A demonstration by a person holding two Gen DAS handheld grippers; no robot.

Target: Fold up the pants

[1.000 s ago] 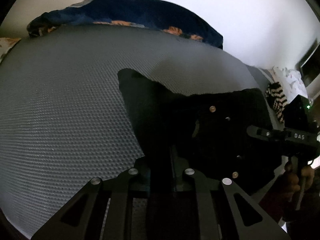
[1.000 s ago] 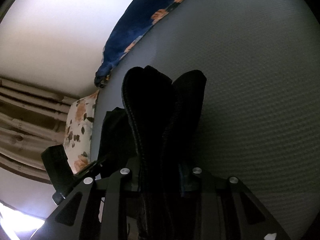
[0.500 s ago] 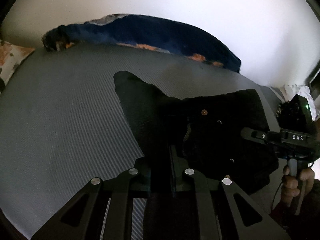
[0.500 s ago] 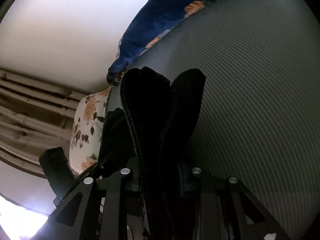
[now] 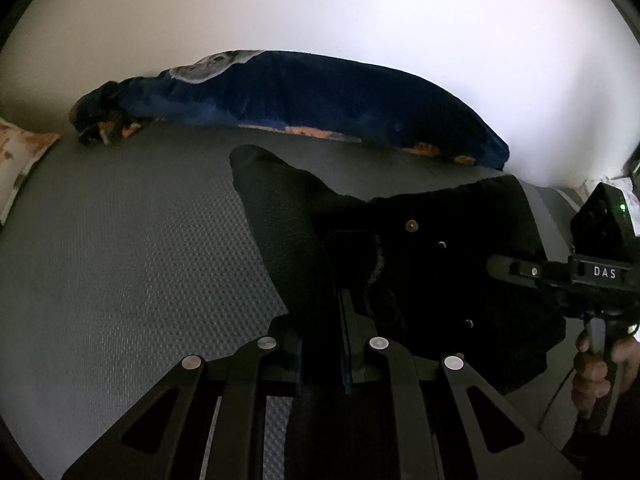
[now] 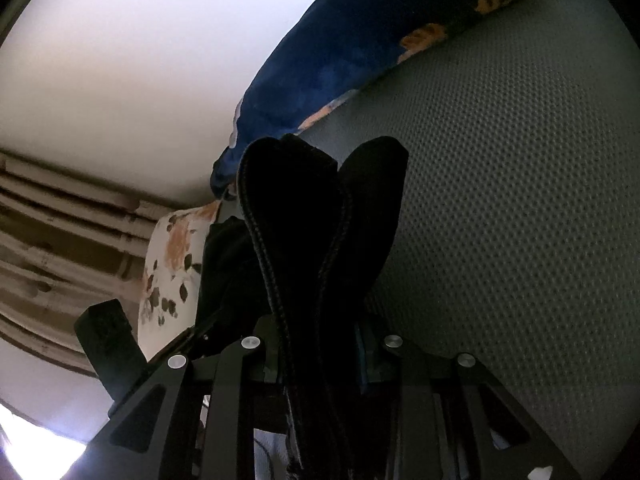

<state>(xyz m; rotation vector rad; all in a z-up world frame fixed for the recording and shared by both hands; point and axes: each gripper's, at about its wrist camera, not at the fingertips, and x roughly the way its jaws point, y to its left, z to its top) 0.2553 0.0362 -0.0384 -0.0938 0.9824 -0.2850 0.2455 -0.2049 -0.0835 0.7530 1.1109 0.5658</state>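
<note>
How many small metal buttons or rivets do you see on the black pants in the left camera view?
3 on the black pants: a copper button near the top, a rivet just below it, and another rivet lower down. Folds may hide more.

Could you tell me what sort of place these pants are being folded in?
Most likely a bedroom. The black pants are held over a grey textured mattress, a dark blue blanket lies bunched against the white wall, and a floral pillow sits at one end.

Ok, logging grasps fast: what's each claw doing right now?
Left claw: closed on the black pants.
Right claw: closed on the black pants too.
</note>
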